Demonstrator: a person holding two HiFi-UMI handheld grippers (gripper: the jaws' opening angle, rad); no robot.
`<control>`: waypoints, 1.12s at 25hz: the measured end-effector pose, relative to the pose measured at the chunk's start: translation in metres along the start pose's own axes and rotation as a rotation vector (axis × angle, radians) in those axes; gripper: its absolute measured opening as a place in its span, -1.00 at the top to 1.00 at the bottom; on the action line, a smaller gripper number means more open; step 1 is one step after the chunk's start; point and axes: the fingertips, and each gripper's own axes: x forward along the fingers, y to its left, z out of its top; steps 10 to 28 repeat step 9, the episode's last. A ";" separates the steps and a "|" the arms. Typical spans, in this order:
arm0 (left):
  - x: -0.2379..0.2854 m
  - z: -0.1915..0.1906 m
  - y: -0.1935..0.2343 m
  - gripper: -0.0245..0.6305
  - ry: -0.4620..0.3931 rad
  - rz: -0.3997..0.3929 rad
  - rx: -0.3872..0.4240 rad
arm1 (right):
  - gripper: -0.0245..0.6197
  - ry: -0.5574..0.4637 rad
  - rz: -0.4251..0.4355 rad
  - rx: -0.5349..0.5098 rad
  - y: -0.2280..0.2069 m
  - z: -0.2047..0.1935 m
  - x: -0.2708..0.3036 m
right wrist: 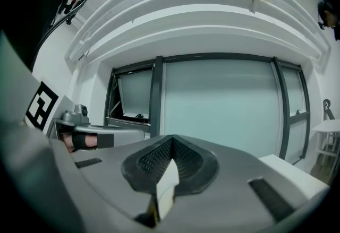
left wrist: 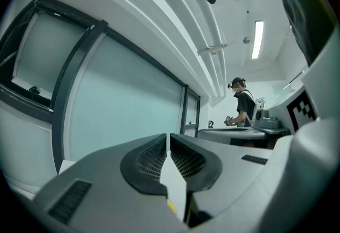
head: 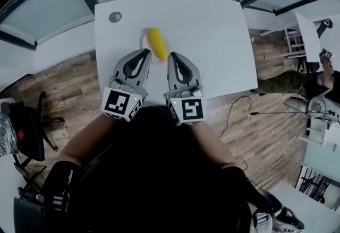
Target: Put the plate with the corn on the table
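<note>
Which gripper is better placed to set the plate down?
Neither alone: left gripper and right gripper each clamp the plate by its rim, corn between them, over the table. Probably lower together.

White table [head: 212, 41], round grey cap [head: 115, 16]

You get bright, even light, a ceiling strip light [left wrist: 258, 39] at one o'clock, and fisheye bending with dark corners.
</note>
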 end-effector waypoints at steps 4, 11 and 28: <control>-0.001 0.003 0.000 0.91 -0.015 0.002 0.002 | 0.92 0.013 -0.011 -0.001 -0.001 0.001 -0.003; -0.003 0.018 -0.004 0.91 -0.082 -0.012 0.038 | 0.92 0.000 -0.009 -0.028 -0.001 0.006 -0.004; -0.003 0.018 -0.004 0.91 -0.082 -0.012 0.038 | 0.92 0.000 -0.009 -0.028 -0.001 0.006 -0.004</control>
